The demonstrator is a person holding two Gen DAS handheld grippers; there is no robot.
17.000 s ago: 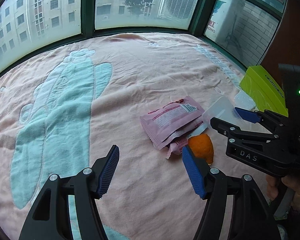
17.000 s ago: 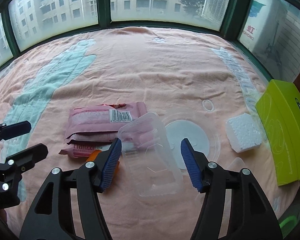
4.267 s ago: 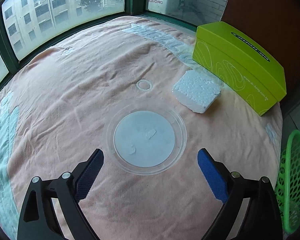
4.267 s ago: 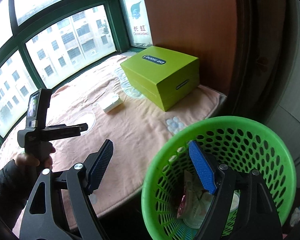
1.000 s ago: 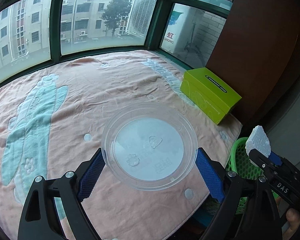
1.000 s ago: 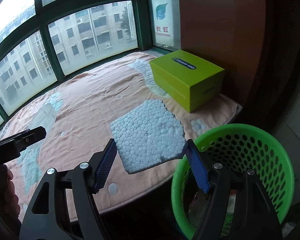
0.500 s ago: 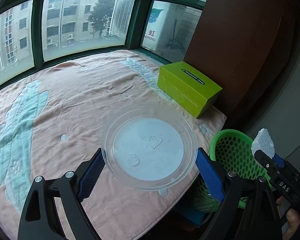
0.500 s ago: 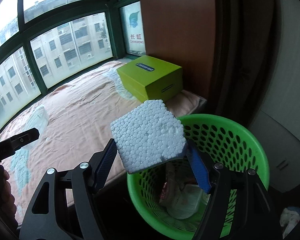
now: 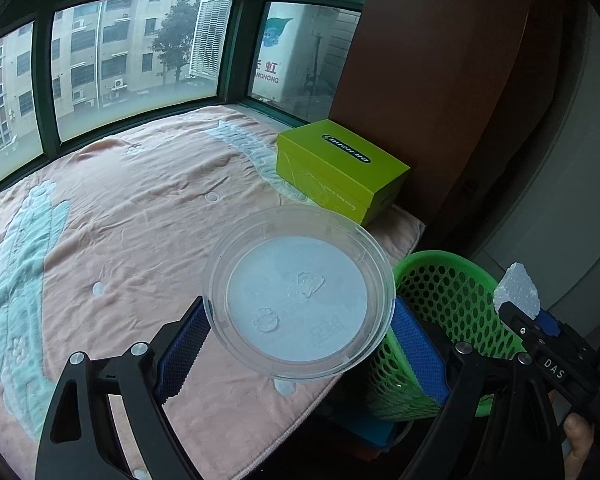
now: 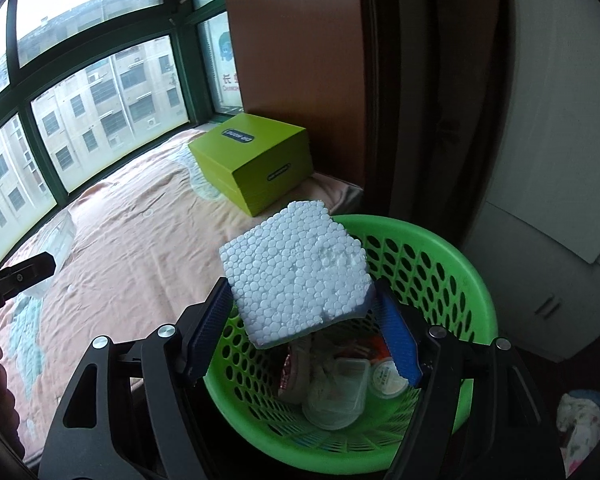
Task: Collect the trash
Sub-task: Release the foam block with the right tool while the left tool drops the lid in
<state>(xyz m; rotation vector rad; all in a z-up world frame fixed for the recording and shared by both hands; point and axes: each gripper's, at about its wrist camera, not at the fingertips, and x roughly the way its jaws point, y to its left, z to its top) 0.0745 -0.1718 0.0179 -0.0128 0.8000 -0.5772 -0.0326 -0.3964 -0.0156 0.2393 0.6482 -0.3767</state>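
My left gripper (image 9: 298, 316) is shut on a round clear plastic lid (image 9: 300, 300), its blue pads pressing the rim on both sides. The lid hangs over the bed's right edge, next to a green mesh basket (image 9: 444, 288). My right gripper (image 10: 300, 296) is shut on a white foam block (image 10: 296, 272), held above the basket (image 10: 452, 256) near its left rim. In the left wrist view the foam block (image 9: 518, 290) shows at the far right. Wrappers, a clear plastic container (image 10: 340, 384) and a small cup (image 10: 386, 374) lie inside the basket.
A lime-green box (image 9: 340, 168) sits at the corner of the pink blanket (image 9: 140, 208), against a brown wooden panel (image 10: 300, 60). Windows run along the far side of the bed. A crumpled cloth (image 10: 580, 420) lies on the floor right of the basket.
Both grippers have swung right, away from the bed. The foam block now hangs over the basket's mouth, and the lid has come to the bed's edge beside the basket.
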